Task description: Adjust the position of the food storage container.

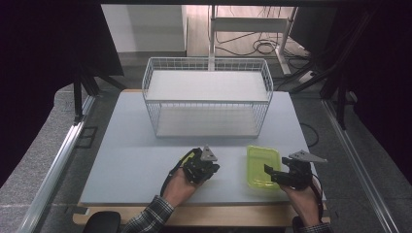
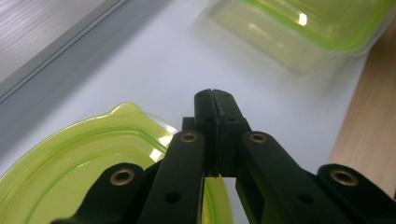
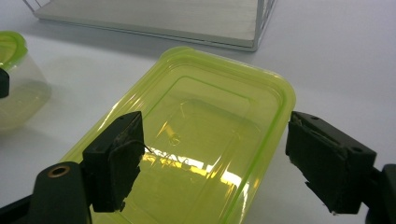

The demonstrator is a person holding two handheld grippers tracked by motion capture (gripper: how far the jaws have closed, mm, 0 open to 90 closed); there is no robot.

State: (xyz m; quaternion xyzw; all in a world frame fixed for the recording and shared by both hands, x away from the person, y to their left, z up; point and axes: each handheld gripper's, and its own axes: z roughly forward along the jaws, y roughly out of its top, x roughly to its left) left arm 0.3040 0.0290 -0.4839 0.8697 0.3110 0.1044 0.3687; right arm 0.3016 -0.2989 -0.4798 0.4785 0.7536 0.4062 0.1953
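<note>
At the near table edge, the right gripper (image 3: 219,154) is held with jaws wide apart, straddling the near short end of the box (image 3: 205,116). Nothing is clamped: the left pad is seen right at the rim, and the right pad is kept clear of it.

Key relation: the box is laid dead ahead of the right gripper, with its long axis running away from the person toward the basket (image 1: 206,101). The grip line is therefore set across the narrow width. The right hand is clearly the nearer one.

The box is lime-green translucent plastic, rectangular with rounded corners, glossy, with a stepped rim. A slippery surface is expected, so a squeeze on the rim is judged safer than one on the wall.

The left gripper (image 2: 215,100) is shut, tips pressed together with nothing seen between them. A round lime lid (image 2: 70,168) with a small tab is seen just below and beside it. Whether it is pinched lower down cannot be told.

Farther back, the white wire basket is set on the pale matte table (image 1: 131,160), well apart from the box.
</note>
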